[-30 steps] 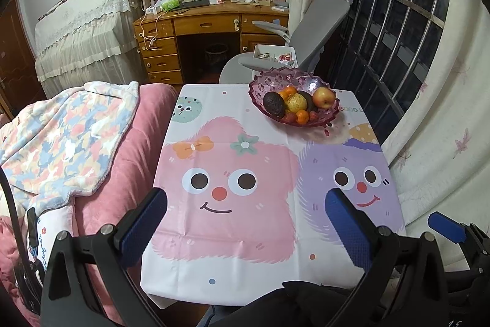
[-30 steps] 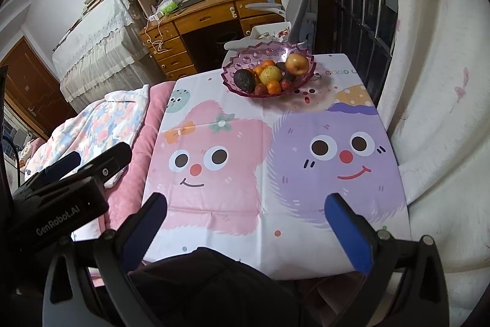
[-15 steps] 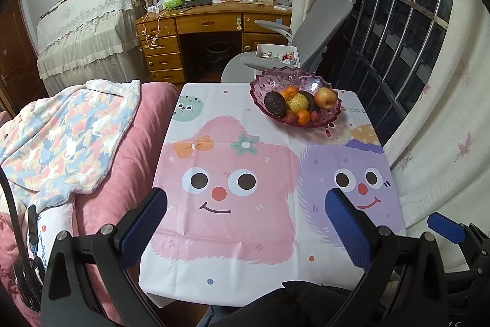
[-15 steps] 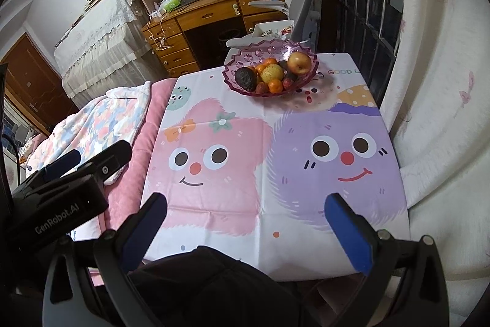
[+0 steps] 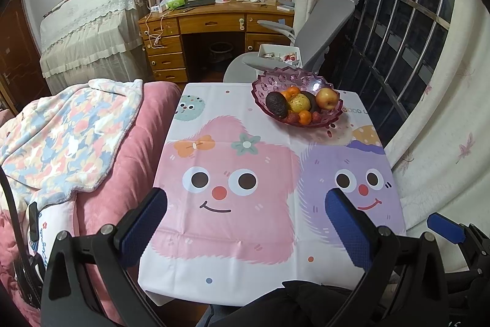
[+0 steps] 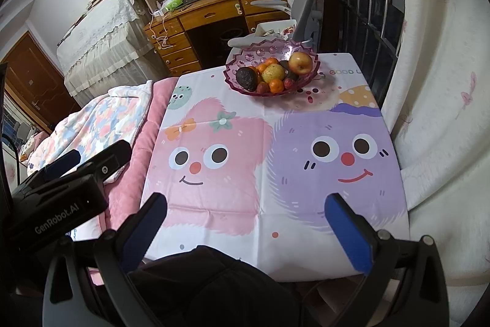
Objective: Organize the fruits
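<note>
A purple glass fruit bowl [image 5: 265,83] [image 6: 242,55] stands at the table's far right. It holds an apple [image 5: 327,98] [image 6: 300,62], a dark avocado [image 5: 276,104] [image 6: 246,78], a yellow pear [image 5: 298,103] [image 6: 273,73], small oranges [image 5: 305,117] [image 6: 276,85] and red strawberries [image 5: 292,118]. My left gripper [image 5: 245,206] hovers open over the near table edge, far from the bowl, with nothing between its fingers. My right gripper [image 6: 245,212] is also open and empty, above the near edge; the left gripper's body [image 6: 61,183] shows at its left.
The table wears a cartoon-monster cloth [image 5: 239,173] [image 6: 275,149]. A pink bed with a floral blanket [image 5: 67,127] borders the left side. A grey office chair [image 5: 315,29], a wooden desk [image 5: 214,20] and a barred window with curtains [image 5: 444,112] lie beyond and to the right.
Both views have shifted slightly, so the bowl sits a little lower in frame. Both grippers remain open and empty.
</note>
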Demonstrator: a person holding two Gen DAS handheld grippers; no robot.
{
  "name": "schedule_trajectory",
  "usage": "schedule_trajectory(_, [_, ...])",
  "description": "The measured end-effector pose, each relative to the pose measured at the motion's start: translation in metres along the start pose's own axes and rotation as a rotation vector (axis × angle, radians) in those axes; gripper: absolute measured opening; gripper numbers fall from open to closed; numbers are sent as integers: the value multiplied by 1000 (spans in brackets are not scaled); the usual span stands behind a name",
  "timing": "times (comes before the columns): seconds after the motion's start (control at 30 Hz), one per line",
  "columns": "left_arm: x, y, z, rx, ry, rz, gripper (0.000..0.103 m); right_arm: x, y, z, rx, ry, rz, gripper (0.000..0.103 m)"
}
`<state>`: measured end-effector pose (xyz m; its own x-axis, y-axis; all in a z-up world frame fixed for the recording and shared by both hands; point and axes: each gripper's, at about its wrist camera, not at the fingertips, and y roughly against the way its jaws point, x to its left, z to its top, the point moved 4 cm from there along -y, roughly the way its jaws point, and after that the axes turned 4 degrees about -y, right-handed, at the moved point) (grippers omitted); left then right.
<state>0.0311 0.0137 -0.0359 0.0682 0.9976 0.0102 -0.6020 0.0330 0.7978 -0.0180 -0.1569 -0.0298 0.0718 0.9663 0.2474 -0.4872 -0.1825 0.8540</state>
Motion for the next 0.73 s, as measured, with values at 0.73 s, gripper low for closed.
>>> schedule_trajectory(0.73, [5,-2,0,0,0,3,103,1,-2,0,1,4,6,103])
